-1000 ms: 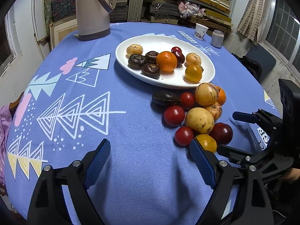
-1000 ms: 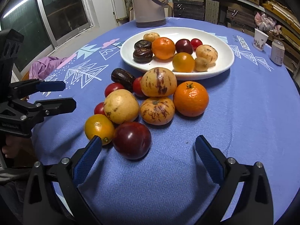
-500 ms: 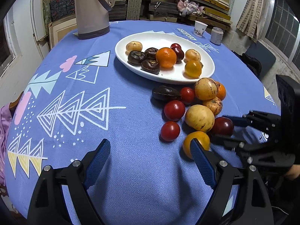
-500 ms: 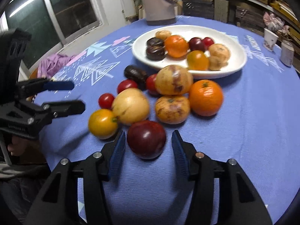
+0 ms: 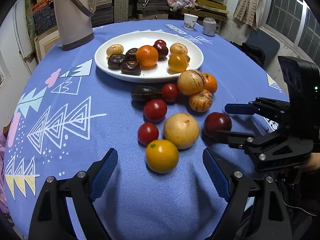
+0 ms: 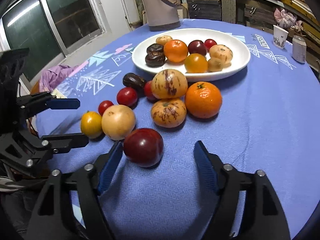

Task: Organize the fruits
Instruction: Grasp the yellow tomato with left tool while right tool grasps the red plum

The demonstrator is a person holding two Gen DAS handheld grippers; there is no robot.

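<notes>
A white plate (image 5: pixel 112 71) (image 6: pixel 238 66) holds several fruits. More fruit lies loose on the blue cloth in front of it. My left gripper (image 5: pixel 160 168) is open, its fingers either side of a yellow tomato (image 5: pixel 162 156) (image 6: pixel 91 123). My right gripper (image 6: pixel 158 157) is open around a dark red plum (image 6: pixel 143 147) (image 5: pixel 217 122), its left pad close to the fruit. Beside them lie a pale yellow fruit (image 5: pixel 181 130) (image 6: pixel 118 121), red tomatoes (image 5: pixel 155 110), striped melons (image 6: pixel 169 84) and an orange (image 6: pixel 203 100).
A beige thermos jug (image 5: pixel 73 14) stands behind the plate. A paper cup (image 5: pixel 190 21) and a can (image 5: pixel 209 26) stand at the far table edge. Shelves of stacked boards fill the background. A purple cloth (image 6: pixel 56 74) lies by the window side.
Both grippers moved forward toward the loose fruit. My right gripper had narrowed around the plum and has opened wider again. The yellow tomato now sits between my left fingers.
</notes>
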